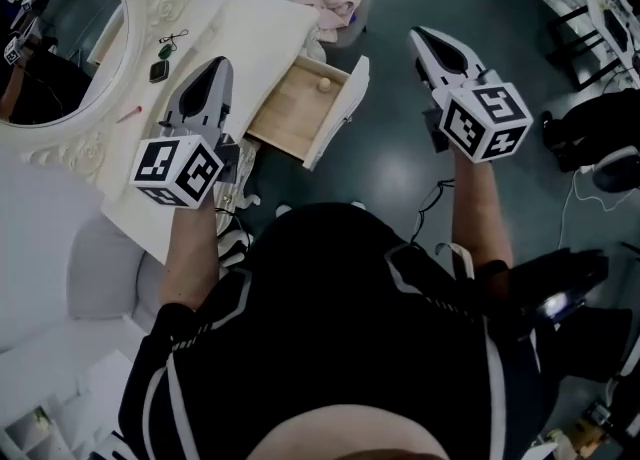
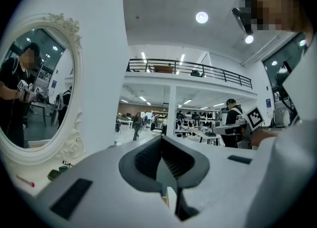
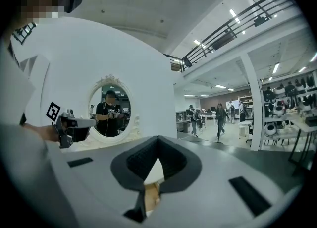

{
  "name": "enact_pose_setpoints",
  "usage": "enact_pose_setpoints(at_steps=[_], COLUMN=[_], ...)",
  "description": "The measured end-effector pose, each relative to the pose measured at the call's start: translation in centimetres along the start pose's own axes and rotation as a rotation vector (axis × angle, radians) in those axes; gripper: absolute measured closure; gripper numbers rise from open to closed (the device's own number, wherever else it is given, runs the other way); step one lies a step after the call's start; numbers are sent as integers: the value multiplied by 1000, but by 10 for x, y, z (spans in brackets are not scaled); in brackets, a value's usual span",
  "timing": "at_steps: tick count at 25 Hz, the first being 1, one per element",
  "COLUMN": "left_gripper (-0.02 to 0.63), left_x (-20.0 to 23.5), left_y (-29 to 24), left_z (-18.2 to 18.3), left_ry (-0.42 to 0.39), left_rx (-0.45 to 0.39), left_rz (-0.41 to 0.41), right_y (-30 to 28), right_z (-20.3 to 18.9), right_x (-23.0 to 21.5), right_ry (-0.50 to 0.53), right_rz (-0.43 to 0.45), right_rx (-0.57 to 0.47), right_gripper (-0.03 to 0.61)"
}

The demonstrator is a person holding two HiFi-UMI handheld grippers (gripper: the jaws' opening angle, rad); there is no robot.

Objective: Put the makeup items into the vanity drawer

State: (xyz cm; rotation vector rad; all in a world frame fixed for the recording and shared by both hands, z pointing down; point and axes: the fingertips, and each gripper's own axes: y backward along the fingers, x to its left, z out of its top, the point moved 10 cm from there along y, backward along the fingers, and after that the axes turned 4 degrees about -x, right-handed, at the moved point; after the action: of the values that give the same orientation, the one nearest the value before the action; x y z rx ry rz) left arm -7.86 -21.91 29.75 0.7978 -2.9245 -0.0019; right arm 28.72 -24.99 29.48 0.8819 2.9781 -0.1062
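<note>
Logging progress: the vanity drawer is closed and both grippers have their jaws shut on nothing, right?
No: the head view shows the vanity drawer pulled open. The left gripper and right gripper do have their jaws shut on nothing.

My head view is dim and flat. The floor [image 1: 400,163] reads near black with a faint pale sheen, while the white surface [image 1: 250,38] is evenly lit with soft shadows. Both gripper views are brighter, with round ceiling lamps [image 2: 201,17] flaring slightly. They bow strongly and go black at the corners. The left hand-held gripper [image 2: 162,142] looks soft up close.
</note>
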Motion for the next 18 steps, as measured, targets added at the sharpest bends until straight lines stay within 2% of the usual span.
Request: enact_pose_setpoints(at_steps=[4, 8, 13, 18], left_gripper=[609, 609, 609, 609], left_x=[16, 34, 54, 70], left_y=[12, 18, 22, 25], left_z=[17, 18, 21, 25], left_ry=[6, 52, 2, 8], left_rx=[-17, -1, 8, -17], left_rz=[-23, -46, -65, -46], right_y=[-7, -10, -21, -26], right_z=[7, 13, 19, 26], right_x=[20, 40, 57, 72], right_ry=[15, 58, 40, 27], right_rz=[-31, -87, -112, -126], right_rx=[-2, -38, -46, -77], right_gripper=[574, 574, 574, 574])
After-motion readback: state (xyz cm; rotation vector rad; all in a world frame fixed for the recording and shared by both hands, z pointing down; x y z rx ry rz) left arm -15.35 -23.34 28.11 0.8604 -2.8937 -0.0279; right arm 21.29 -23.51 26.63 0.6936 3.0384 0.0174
